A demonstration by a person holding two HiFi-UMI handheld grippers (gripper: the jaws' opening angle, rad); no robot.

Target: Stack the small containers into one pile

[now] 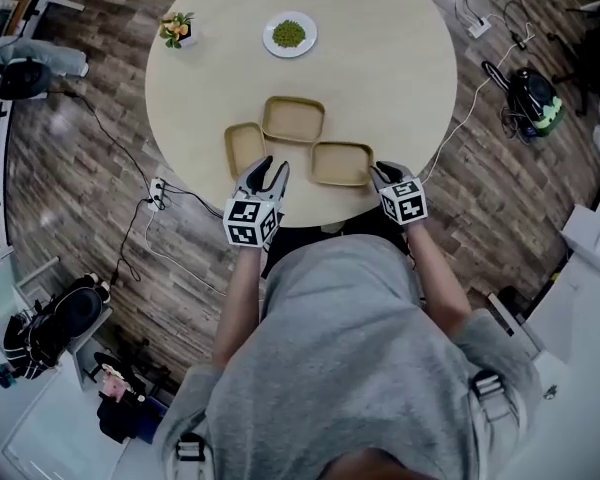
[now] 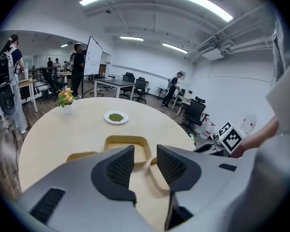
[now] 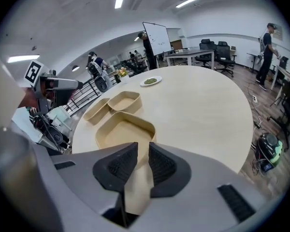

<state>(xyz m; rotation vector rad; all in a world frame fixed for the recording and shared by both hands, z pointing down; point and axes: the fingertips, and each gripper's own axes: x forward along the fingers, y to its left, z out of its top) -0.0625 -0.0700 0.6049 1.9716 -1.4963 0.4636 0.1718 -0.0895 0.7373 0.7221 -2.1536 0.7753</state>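
- Right gripper [image 3: 143,151] is hovering with its jaws narrowly spread and pinching nothing. The rim of the nearest container [image 3: 123,129] is lying just beyond its tips.
- Left gripper [image 2: 145,151] is hanging widely spread and empty over the near edge of the bench [image 1: 380,58].
- The nearest container is sitting just beside the middle container [image 1: 293,119], on its right and closer to the person. A third container [image 1: 244,148] is lying just beside the middle one on its left.
- All three are lying singly, so the first pick-up seems to be the step in hand.
- The next move is probably calling for the right gripper to close on that rim, lift, and bring the container level over the middle container so that it nests.
- A plate of green bits [image 1: 289,34] and a flower pot [image 1: 177,29] are standing well beyond the middle container.
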